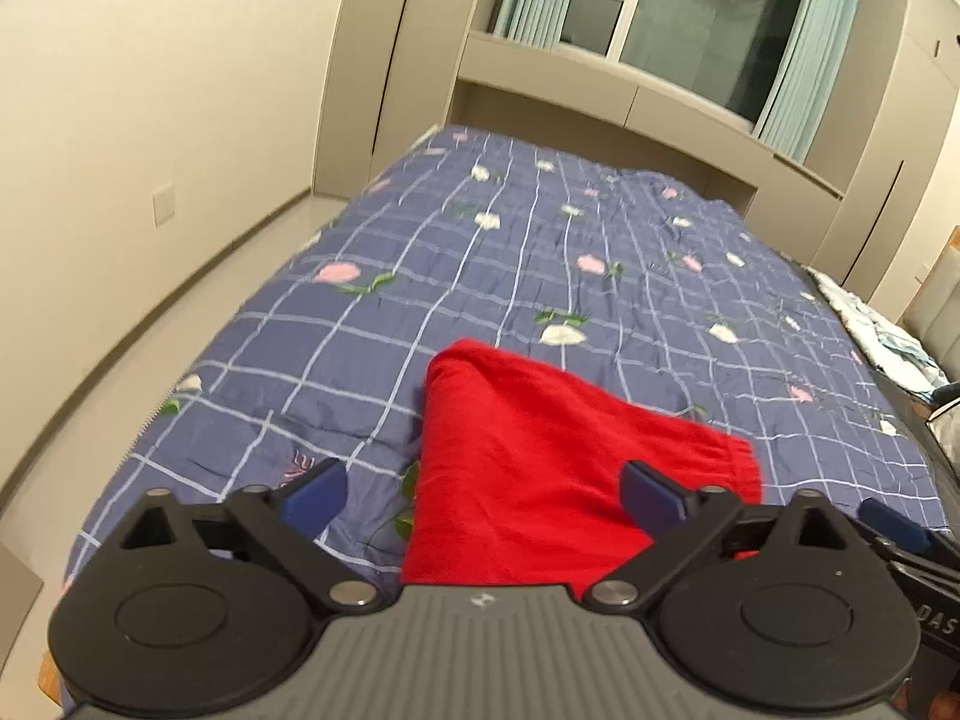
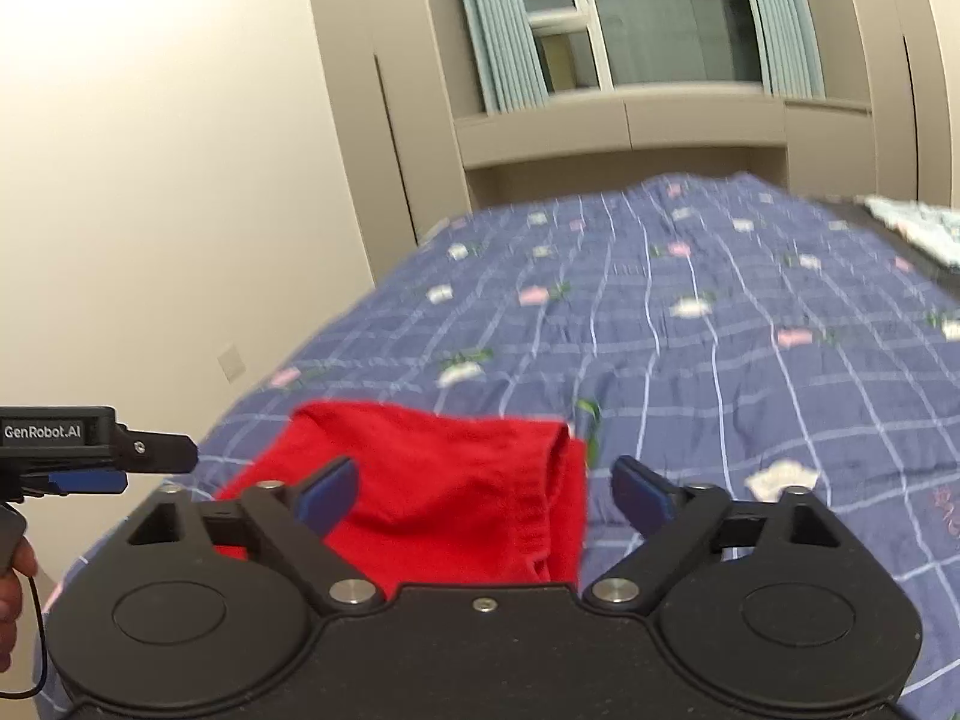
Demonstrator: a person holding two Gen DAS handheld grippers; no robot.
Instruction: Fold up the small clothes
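Both the left gripper and the right gripper stand with jaws spread wide and nothing in their grip, above the near edge of a folded red garment that lies on the blue checked floral bedspread, beneath a curtained window.
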